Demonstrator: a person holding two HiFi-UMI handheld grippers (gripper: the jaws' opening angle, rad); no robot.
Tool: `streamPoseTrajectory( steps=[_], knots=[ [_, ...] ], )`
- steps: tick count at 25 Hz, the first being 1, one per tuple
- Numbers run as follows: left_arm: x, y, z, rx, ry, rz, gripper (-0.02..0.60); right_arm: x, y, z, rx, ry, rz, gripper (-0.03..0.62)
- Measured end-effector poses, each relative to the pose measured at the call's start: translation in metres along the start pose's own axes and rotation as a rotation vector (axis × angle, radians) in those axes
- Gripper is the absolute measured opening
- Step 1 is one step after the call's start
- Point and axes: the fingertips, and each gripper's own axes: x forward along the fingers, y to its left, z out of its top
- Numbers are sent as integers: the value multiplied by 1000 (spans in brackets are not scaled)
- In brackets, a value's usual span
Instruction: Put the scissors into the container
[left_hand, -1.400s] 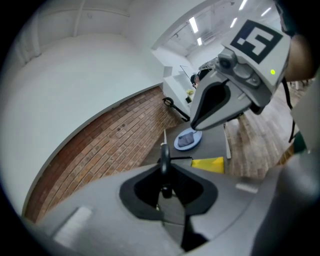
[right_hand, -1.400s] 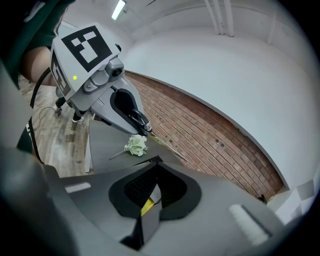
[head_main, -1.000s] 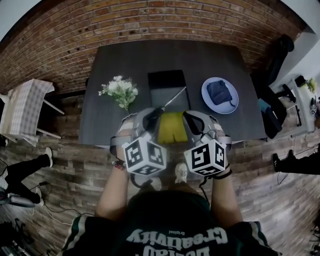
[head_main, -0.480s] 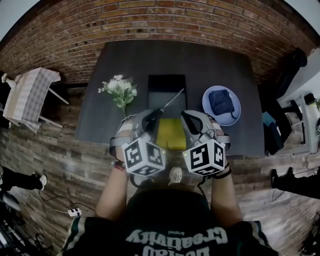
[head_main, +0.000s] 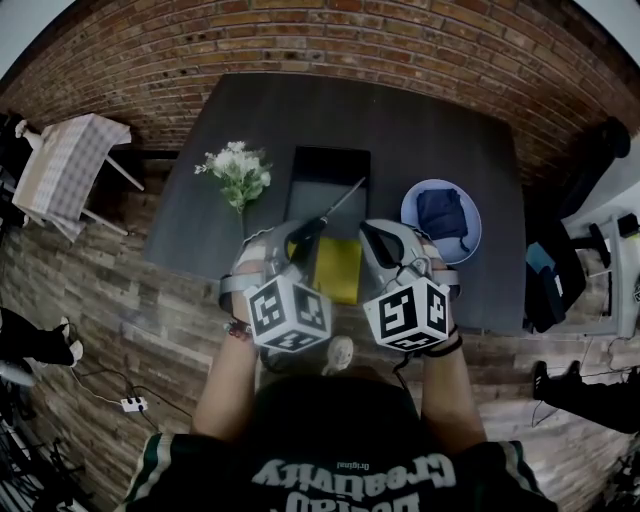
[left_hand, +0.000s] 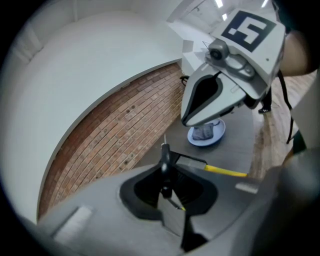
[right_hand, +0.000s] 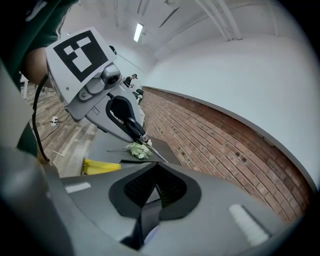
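My left gripper (head_main: 298, 240) is shut on the black handle of the scissors (head_main: 338, 203). Their blades slant up and right, over the right edge of the black container (head_main: 326, 172) on the dark table (head_main: 420, 130). In the left gripper view the scissors (left_hand: 164, 159) stand between the jaws, tip toward the brick wall, with the container (left_hand: 192, 163) just beyond. My right gripper (head_main: 382, 242) hovers beside the left one at the table's near edge, shut with nothing in it. From the right gripper view I see the left gripper (right_hand: 123, 119) and the scissors (right_hand: 156, 150).
A bunch of white flowers (head_main: 237, 171) lies left of the container. A pale blue plate (head_main: 413, 222) with a dark cloth (head_main: 440, 212) sits to its right. A yellow item (head_main: 338, 268) lies on the table between my grippers. A brick wall (head_main: 330, 40) backs the table.
Both grippers have edged forward over the table's near edge, the scissors still held in the left one. The table has shifted in the head view.
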Motion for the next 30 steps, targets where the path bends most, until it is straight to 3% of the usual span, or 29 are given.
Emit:
streamPoseTrajectory(
  steps=[7,18,30],
  knots=[
    [0,-5,-7,-15,45,29,49,0,6,-14,10,-17,37,6],
    [1,-12,-35,-13,102,4,49,21,19,-13,22,-27,82,6],
    [3,-30,-69,-64,156,-30,49,41,42,-16,31,-24,142,6]
  ],
)
